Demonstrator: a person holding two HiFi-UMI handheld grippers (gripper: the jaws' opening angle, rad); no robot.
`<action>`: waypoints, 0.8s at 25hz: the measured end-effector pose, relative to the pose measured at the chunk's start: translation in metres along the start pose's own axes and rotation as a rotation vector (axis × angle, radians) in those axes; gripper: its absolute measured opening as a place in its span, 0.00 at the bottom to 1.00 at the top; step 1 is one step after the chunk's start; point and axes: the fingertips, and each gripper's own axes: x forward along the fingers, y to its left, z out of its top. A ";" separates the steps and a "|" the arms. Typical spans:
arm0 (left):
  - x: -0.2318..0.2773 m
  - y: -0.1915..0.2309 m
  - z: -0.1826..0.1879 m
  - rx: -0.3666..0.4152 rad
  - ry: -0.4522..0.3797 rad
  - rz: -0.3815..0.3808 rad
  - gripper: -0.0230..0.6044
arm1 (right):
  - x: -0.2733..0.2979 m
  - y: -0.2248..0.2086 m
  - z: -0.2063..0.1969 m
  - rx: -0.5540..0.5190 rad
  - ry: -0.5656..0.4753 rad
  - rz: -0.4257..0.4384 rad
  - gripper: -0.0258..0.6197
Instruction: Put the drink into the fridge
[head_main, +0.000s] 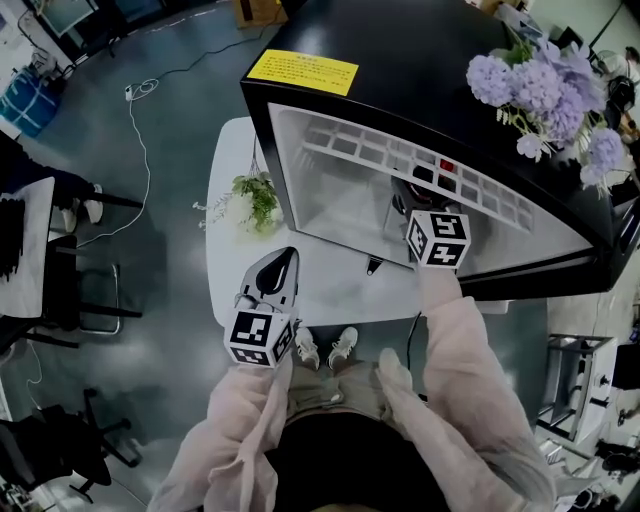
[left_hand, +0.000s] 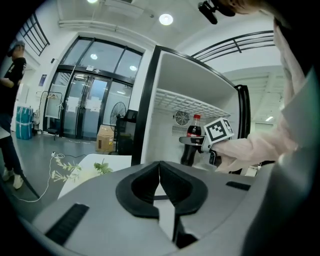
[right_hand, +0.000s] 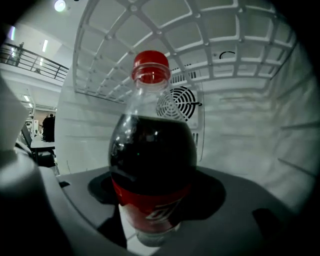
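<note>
Red-capped drink (right_hand: 150, 150), clamped in the right claw (head_main: 408, 205) inside the fridge (head_main: 330, 40), could topple if released tilted; left claw (left_hand: 159, 172) pinched together, empty

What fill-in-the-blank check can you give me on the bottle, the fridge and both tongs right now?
1. The right tongs are shut on a bottle with a ___ cap.
2. The bottle is held ___ the fridge, under its wire shelf.
3. The left tongs are shut and hold ___.
Missing words: red; inside; nothing.
</note>
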 end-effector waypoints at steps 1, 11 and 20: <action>-0.001 0.000 0.000 0.000 0.001 0.002 0.06 | 0.001 -0.002 -0.002 -0.003 0.004 -0.004 0.52; 0.000 -0.001 -0.004 -0.006 0.005 0.010 0.06 | 0.003 -0.008 -0.012 0.014 0.006 -0.004 0.52; -0.004 -0.003 -0.010 -0.022 0.012 0.007 0.06 | 0.010 -0.016 -0.013 0.053 0.002 -0.014 0.53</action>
